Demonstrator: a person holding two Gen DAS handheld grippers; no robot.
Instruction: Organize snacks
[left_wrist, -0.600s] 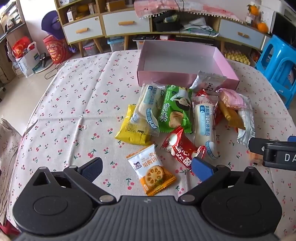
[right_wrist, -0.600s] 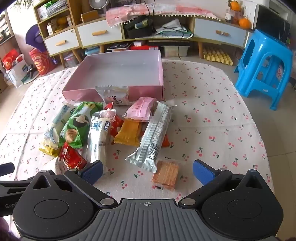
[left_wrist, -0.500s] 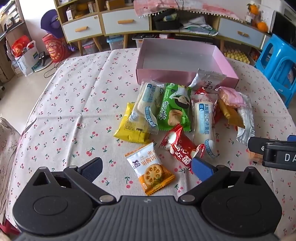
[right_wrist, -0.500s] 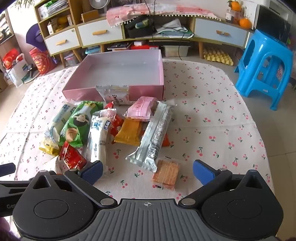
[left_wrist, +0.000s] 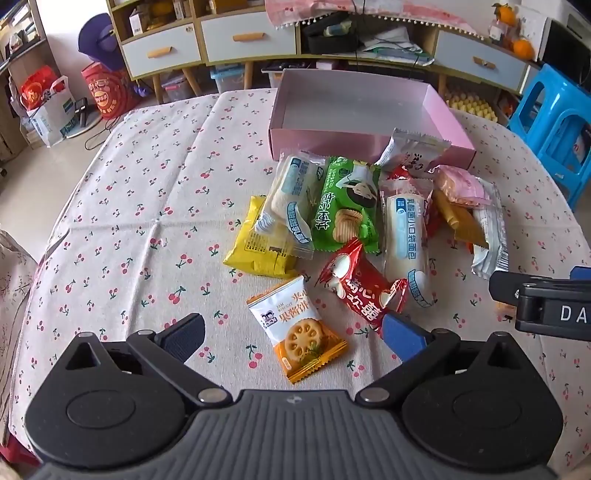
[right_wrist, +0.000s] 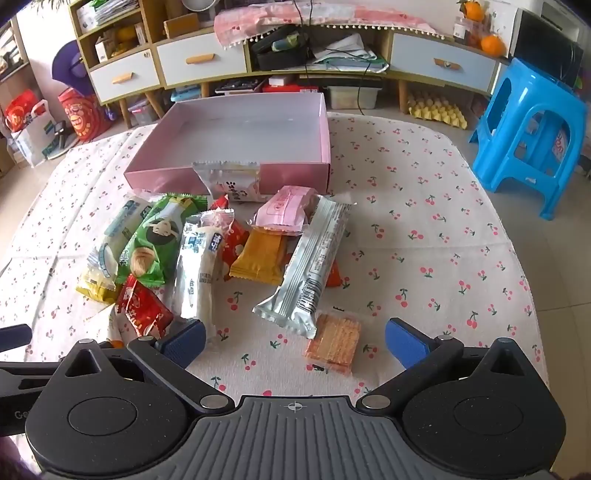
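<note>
An empty pink box (left_wrist: 354, 107) stands at the far side of the table, also in the right wrist view (right_wrist: 240, 136). Several snack packets lie in a pile before it. My left gripper (left_wrist: 293, 334) is open and empty, with an orange-and-white biscuit packet (left_wrist: 297, 328) between its fingers and a red packet (left_wrist: 364, 288) by the right finger. My right gripper (right_wrist: 295, 338) is open and empty over a clear-wrapped wafer (right_wrist: 334, 343) and the end of a silver bar (right_wrist: 310, 266). The right gripper also shows at the left wrist view's right edge (left_wrist: 543, 302).
The table (right_wrist: 424, 229) has a cherry-print cloth. A blue plastic stool (right_wrist: 532, 129) stands off its right side. Drawers and shelves (right_wrist: 199, 62) line the back wall. Bags (left_wrist: 107, 92) sit on the floor at the left.
The left gripper has crept forward a little, so the biscuit packet sits slightly lower between its fingers. The right gripper has barely moved.
</note>
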